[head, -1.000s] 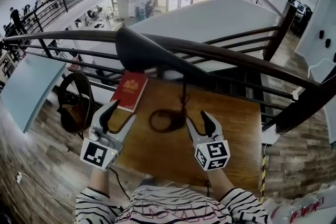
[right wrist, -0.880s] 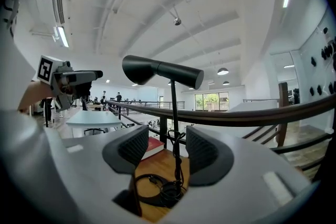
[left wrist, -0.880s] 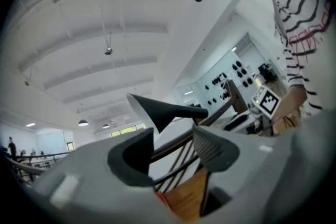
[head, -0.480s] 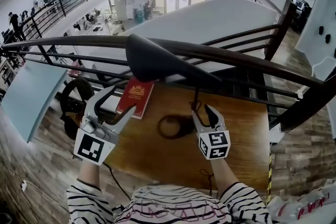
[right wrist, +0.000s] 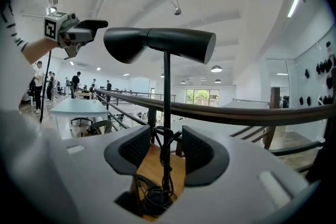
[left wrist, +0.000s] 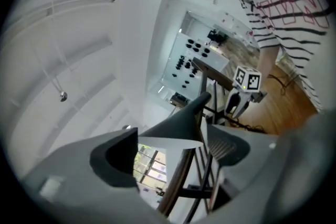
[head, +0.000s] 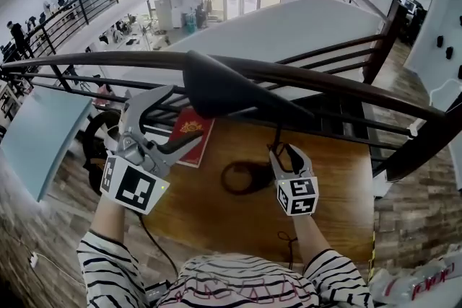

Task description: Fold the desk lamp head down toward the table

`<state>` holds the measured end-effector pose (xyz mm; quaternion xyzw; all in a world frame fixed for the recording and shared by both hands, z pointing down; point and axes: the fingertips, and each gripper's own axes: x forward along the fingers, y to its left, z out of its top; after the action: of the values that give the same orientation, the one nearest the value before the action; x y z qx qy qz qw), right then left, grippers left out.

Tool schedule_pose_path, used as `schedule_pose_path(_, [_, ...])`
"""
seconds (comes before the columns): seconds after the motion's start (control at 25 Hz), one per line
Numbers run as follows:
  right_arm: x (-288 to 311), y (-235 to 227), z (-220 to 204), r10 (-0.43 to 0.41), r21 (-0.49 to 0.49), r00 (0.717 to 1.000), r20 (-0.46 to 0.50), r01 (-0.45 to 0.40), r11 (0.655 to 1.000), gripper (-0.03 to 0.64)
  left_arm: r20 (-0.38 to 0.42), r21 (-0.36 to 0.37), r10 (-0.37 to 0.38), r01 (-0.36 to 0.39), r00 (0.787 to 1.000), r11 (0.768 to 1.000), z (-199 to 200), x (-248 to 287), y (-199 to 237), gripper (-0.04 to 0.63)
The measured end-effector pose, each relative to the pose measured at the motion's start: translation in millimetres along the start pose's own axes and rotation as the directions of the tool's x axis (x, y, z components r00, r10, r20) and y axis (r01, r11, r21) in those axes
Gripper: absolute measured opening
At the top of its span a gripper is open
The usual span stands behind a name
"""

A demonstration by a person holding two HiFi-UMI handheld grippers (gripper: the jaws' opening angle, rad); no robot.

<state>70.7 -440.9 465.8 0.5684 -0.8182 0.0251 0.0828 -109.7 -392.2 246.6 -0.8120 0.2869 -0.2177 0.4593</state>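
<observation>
The black desk lamp stands on the wooden table point(head: 325, 191), its head point(head: 224, 86) level on a thin stem point(right wrist: 166, 86) above a ring base point(head: 244, 177). My left gripper point(head: 184, 115) is raised beside the wide end of the lamp head point(left wrist: 181, 120). Its jaws are opening and stand apart, with the head's end between them and the pads off it. My right gripper point(right wrist: 167, 148) sits low at the stem. Its jaws are closing, and the stem and a cable loop stand between the pads point(right wrist: 137, 145) with a gap on both sides.
A red book point(head: 189, 137) lies at the table's far left corner. A dark railing point(head: 346, 94) runs right behind the table, with a drop to a lower floor beyond it. An office chair point(head: 97, 144) stands left of the table. A cable coils around the lamp base point(right wrist: 155, 199).
My left gripper rose from table height to the lamp head, rolled, and its jaws widened. My right gripper moved forward to the lamp stem and its jaws narrowed a little.
</observation>
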Motion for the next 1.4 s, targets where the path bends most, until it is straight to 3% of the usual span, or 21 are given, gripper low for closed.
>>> schedule_pose_path(0.12, [3,-3,0,-0.01,-0.006,1.0,-0.004,0.01,1.0,0.181,-0.027,0.103,-0.065,0.067,0.998,0.992,1,12,3,0.463])
schedule_pose_path(0.24, [5,-5,3,-0.013,-0.012,1.0,-0.006,0.013,1.0,0.175,-0.083,0.202,-0.127,0.141,0.988,0.969,-3,21,6,0.504])
schedule_pose_path(0.4, [9,1,6,-0.01,-0.019,1.0,-0.008,0.01,1.0,0.163,-0.16,0.299,-0.176,0.217,0.971,0.929,-16,23,7,0.517])
schedule_pose_path(0.56, [13,-1,7,0.001,-0.022,1.0,-0.008,-0.002,1.0,0.16,-0.213,0.343,-0.213,0.277,0.954,0.897,-26,34,0,0.517])
schedule_pose_path(0.92, [15,-11,4,0.027,-0.004,1.0,0.0,-0.027,1.0,0.158,-0.208,0.255,-0.255,0.304,0.944,0.918,-33,46,-16,0.506])
schedule_pose_path(1.2, [18,-17,-3,0.031,0.014,0.999,0.005,-0.031,0.999,0.151,-0.138,0.134,-0.212,0.23,0.968,0.964,-40,55,-31,0.506])
schedule_pose_path(1.4, [18,-15,-2,0.033,0.023,0.999,0.008,-0.033,0.999,0.132,-0.12,0.063,-0.2,0.209,0.972,0.976,-46,53,-39,0.506])
